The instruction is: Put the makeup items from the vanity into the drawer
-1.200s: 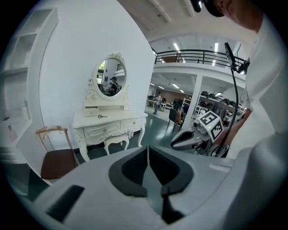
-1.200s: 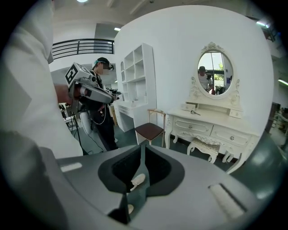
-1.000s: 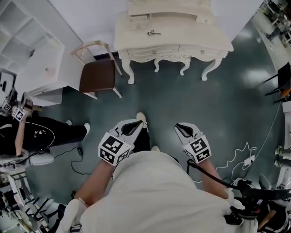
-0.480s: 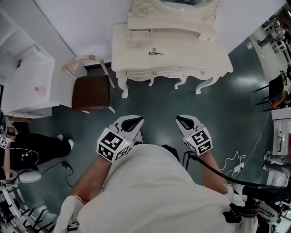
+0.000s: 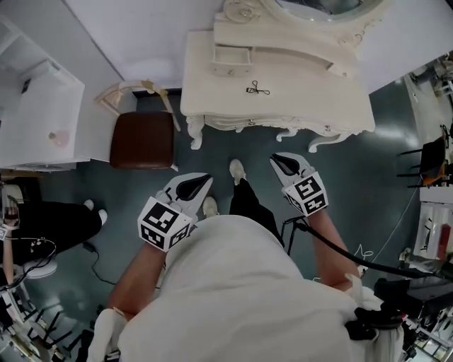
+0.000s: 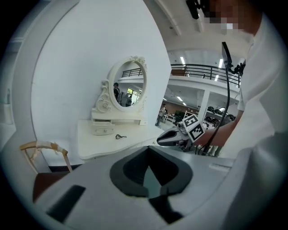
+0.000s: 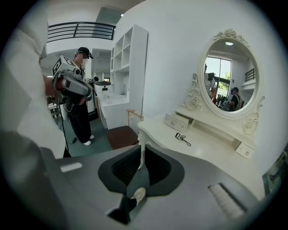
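Though not yet within reach of the vanity, squarely facing it.

Head view: left gripper (image 5: 202, 182) and right gripper (image 5: 279, 162) held low over the dark green floor (image 5: 382, 162), each with fingers pressed together at the tips and pinching nothing. Well ahead of both pairs of fingers, the cream-white carved vanity surface (image 5: 318, 95), bare except for one small black wire-framed eyelash curler (image 5: 257, 88), lying between the lines of the two grippers and somewhat closer to the right fingers. Beyond the curler, farther again from the fingers, a small white box-shaped drawer (image 5: 231, 58) at the foot of the oval mirror (image 5: 318, 6), seemingly pulled out a little. Off to the outer side of the left fingers, a brown-seated wooden chair (image 5: 141, 139).

Left gripper view: fingers closed, empty, only floor showing through the dark loop behind the tips. Eyelash curler up ahead and to the left of the fingers, drawer just behind it, well apart from both. Right gripper hovering off to the right, likewise carrying nothing.

Right gripper view: fingers shut and empty, a vanity leg and a shoe visible through the loop. Curler ahead and slightly right of the fingers, drawer just past it.

Judged from all this: nothing stowed so far. Left to do: close the gap to the surface, pick up the curler, drop it into the drawer.
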`<state>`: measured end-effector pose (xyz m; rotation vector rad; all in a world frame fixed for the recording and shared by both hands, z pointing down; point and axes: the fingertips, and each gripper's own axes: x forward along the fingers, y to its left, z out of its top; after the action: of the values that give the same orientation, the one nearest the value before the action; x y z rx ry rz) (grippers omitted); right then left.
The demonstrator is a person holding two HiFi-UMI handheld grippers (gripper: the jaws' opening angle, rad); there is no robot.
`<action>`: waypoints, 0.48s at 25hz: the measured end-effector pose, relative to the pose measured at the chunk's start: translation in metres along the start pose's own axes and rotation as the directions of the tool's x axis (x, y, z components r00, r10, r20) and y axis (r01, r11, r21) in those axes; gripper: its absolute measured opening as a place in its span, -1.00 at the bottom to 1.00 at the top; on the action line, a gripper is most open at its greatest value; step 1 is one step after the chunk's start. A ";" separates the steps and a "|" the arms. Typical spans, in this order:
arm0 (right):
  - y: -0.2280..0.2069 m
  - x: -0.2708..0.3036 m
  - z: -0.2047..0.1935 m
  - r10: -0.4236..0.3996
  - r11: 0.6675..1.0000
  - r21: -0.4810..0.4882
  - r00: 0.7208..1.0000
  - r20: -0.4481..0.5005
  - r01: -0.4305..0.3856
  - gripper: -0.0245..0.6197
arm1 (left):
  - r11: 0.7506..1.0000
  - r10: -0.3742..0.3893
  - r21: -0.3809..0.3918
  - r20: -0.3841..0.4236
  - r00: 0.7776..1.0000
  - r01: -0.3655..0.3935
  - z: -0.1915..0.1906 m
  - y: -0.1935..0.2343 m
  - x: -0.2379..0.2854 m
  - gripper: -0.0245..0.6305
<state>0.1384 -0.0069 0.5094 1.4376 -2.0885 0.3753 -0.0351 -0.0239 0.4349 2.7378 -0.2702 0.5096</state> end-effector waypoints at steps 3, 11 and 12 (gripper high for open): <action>-0.040 0.039 0.007 0.023 0.999 -0.034 1.000 -0.012 -0.023 -0.81 | 0.998 0.058 -0.030 0.011 0.998 -0.058 0.014 0.030 0.013 -0.92; -0.139 0.130 0.026 0.089 0.982 -0.164 0.994 -0.056 -0.097 -0.74 | 0.979 0.185 -0.090 0.013 0.983 -0.183 0.062 0.079 0.055 -0.92; -0.149 0.142 0.028 0.099 0.979 -0.174 0.993 -0.065 -0.109 -0.73 | 0.975 0.200 -0.097 0.013 0.980 -0.198 0.068 0.087 0.061 -0.92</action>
<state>0.2307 -0.1861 0.5586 1.2054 -2.0995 0.2602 0.0207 -0.1366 0.4237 2.6393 -0.5648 0.5046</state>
